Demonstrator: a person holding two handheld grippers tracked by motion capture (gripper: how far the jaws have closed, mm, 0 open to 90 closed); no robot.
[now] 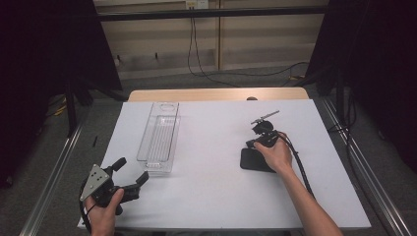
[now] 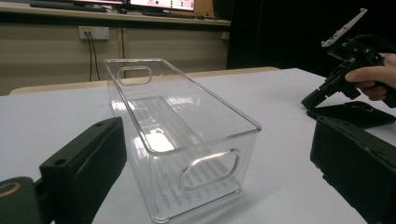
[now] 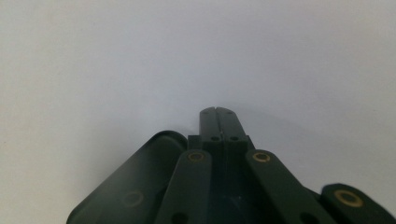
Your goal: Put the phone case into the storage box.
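Glossy clear plastic bin (image 2: 182, 140) on matt white table (image 1: 216, 187).

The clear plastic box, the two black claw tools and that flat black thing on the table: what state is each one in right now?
Clear plastic bin: upright, open-topped, empty, touched by nothing.
Left gripper: jaws wide open, held just short of the bin's near end.
Right gripper: jaws shut together, nothing between them.
Flat black object: lying flat on the white table, under the right gripper; what it is can't be told.

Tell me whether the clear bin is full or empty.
Empty. Through the clear bin the left gripper view shows just its ribbed floor and the white table; it stands upright, open side up.
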